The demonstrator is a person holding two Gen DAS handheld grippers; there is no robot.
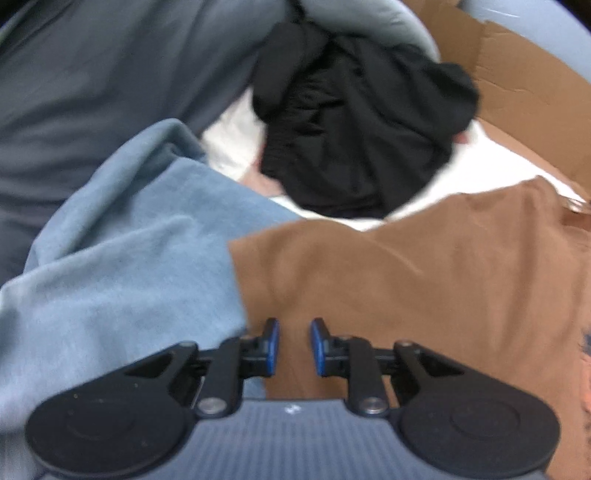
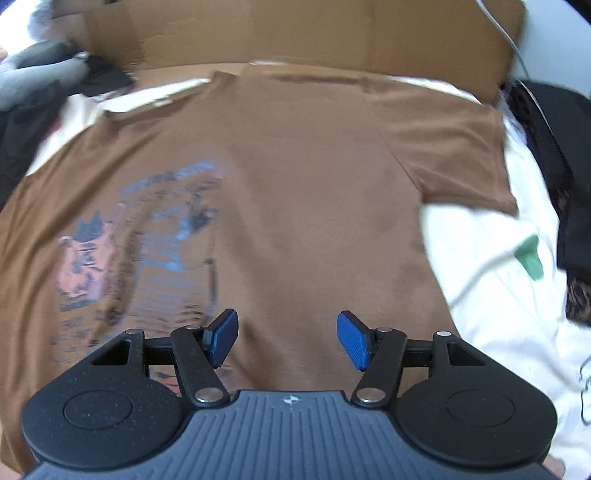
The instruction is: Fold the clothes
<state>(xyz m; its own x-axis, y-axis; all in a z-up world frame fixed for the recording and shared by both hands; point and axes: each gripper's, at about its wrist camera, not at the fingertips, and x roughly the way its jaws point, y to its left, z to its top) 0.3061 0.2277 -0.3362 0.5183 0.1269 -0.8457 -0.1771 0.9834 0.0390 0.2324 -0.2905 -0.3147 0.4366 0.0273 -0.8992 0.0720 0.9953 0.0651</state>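
Note:
A brown T-shirt (image 2: 314,184) lies spread flat on a white sheet (image 2: 498,302), with a blue and pink print (image 2: 147,236) on its left half and one short sleeve (image 2: 454,158) stretched out to the right. My right gripper (image 2: 287,328) hovers over the shirt's lower middle, open wide, with nothing between its pads. In the left wrist view my left gripper (image 1: 294,332) is over the left edge of the brown T-shirt (image 1: 406,280). Its jaws stand a narrow gap apart with no cloth pinched between them.
A light blue garment (image 1: 129,258) lies beside the shirt's left edge, a grey one (image 1: 92,74) behind it. A crumpled black garment (image 1: 362,140) sits beyond, and another black garment (image 2: 554,166) at the far right. Cardboard (image 2: 295,33) stands along the back.

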